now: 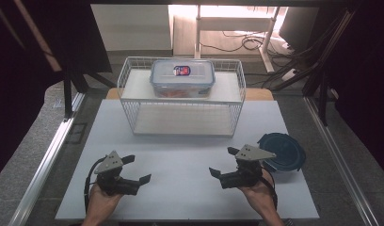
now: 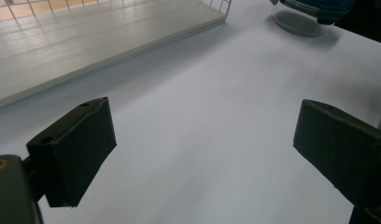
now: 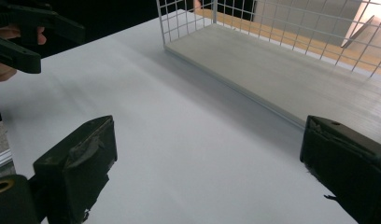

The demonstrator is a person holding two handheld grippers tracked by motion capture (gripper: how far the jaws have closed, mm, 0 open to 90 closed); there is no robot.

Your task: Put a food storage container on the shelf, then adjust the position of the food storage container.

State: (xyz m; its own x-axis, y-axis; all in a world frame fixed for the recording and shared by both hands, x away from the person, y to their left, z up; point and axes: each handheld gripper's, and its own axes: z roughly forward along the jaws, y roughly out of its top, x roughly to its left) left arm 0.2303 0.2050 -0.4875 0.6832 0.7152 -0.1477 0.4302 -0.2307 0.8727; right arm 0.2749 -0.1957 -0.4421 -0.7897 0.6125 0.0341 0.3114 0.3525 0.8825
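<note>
Holding both tools low over the near part of the white table (image 1: 180, 188), I keep the left gripper (image 1: 137, 169) and the right gripper (image 1: 224, 162) with jaws wide and empty, I think ready to start. On the far side, a lidded clear box (image 1: 182, 77) sits on top of the wire shelf (image 1: 133, 101); its red-blue label is too small to read. A dark blue bowl (image 1: 284, 150) rests just right of my right gripper.

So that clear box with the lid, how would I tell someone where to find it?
Start at the white wire rack standing at the far side of the white table. On its upper shelf sits the clear plastic box, closed with a clip-on lid. It is set apart by the red and blue label on top and something orange inside.
</note>
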